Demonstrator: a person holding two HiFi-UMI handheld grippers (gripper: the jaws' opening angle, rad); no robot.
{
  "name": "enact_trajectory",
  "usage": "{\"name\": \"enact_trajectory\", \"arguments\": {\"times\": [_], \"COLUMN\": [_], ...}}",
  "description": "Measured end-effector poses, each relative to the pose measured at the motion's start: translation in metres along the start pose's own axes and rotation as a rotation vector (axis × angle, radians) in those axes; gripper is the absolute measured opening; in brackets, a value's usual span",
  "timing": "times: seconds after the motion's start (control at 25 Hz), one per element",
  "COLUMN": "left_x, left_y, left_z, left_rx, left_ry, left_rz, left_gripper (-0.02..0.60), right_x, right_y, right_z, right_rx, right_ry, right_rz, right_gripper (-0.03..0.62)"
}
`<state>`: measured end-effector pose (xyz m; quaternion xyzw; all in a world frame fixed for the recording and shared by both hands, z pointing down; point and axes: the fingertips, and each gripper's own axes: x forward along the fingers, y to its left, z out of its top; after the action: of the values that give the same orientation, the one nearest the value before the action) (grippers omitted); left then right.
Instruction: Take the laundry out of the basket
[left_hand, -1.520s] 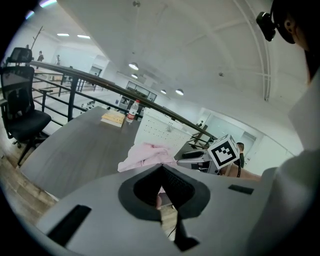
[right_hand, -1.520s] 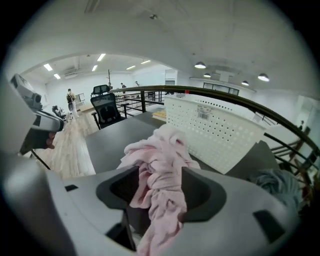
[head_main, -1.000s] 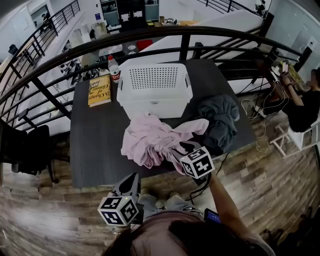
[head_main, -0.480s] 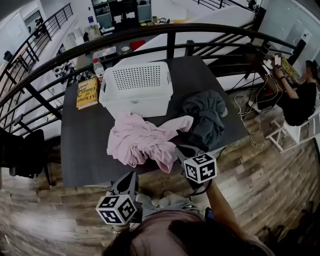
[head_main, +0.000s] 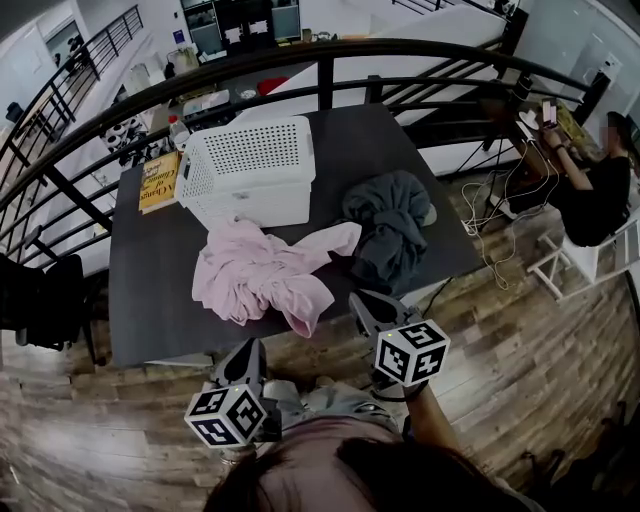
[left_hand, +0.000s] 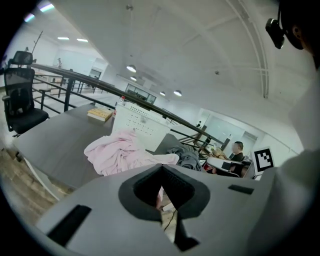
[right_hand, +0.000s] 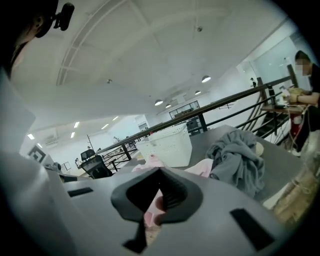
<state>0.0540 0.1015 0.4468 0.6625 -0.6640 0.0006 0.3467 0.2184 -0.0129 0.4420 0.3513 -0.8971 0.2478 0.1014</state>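
At the near edge of the table (head_main: 150, 310), both my tools hang just short of the cloth. My right gripper (head_main: 366, 304) has its jaws pressed together on nothing; the pink showing past them is only the garment beyond. My left gripper (head_main: 247, 353) reads the same: jaws together, empty.

The laundry is out on the table. The pink garment (head_main: 255, 280) is heaped just in front of the white basket (head_main: 250, 205), and the grey garment (head_main: 385, 225) lies to its right, with a pink sleeve reaching across to touch it. Whether anything remains inside the basket, I can't tell from here.

Now the worries. That pink tail lies right at the table's edge, so a careless brush from a closed jaw could tip it to the floor. And if I lift the pink one by its sleeve, it may drag the grey one along. I'd open up before reaching in.
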Motion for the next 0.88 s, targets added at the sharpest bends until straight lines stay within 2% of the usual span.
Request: {"name": "enact_trajectory", "arguments": {"times": [0.28, 0.56, 0.68, 0.88], "left_x": [-0.008, -0.011, -0.009, 0.002], "left_y": [-0.008, -0.008, -0.009, -0.019], "left_z": [-0.008, -0.010, -0.010, -0.010], "left_rx": [0.018, 0.025, 0.005, 0.034], "left_ry": [0.009, 0.017, 0.022, 0.040], "left_rz": [0.011, 0.015, 0.002, -0.030], "left_gripper": [-0.002, -0.002, -0.002, -0.002], "right_x": [-0.018, -0.023, -0.026, -0.031], "right_y": [-0.001, 0.003, 0.004, -0.003], "right_z": [0.001, 0.005, 0.007, 0.009], "right_rx": [0.017, -0.018, -0.034, -0.040], "right_ry": [-0.037, -0.047, -0.048, -0.053], "right_rz": [-0.013, -0.026, -0.033, -0.053], "right_gripper": [0.015, 0.015, 0.015, 0.015]}}
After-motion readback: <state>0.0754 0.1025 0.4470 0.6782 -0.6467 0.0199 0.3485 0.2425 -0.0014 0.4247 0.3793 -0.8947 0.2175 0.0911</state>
